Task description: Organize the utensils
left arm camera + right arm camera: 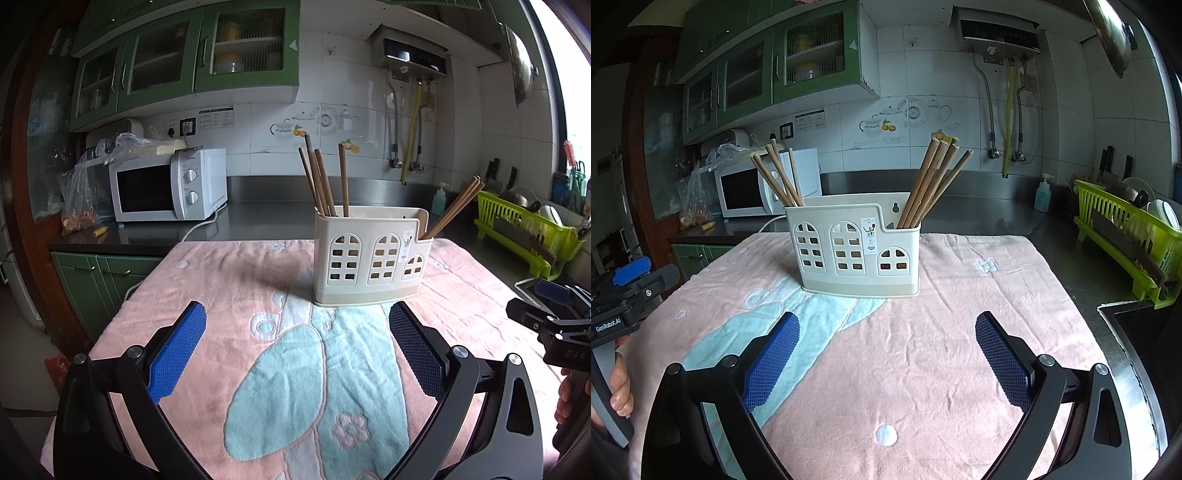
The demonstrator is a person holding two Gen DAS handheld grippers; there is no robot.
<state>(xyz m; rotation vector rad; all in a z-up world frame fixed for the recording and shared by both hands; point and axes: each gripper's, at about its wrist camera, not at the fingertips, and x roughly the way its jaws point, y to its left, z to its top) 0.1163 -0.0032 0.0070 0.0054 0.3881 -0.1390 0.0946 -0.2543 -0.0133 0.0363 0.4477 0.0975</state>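
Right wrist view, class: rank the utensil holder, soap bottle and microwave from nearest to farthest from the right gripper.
1. Utensil holder: straight ahead of the right gripper, on the pink cloth.
2. Soap bottle: right, on the back counter.
3. Microwave: left; depth close to the bottle's, hard to call.

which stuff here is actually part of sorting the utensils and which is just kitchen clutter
Part of the job:
- cream utensil holder on the pink towel
- chopsticks in its left compartment
- chopsticks in its right compartment
- left gripper and right gripper, both open and empty

Just lying about:
- microwave
- green dish rack
- soap bottle
- plastic bags
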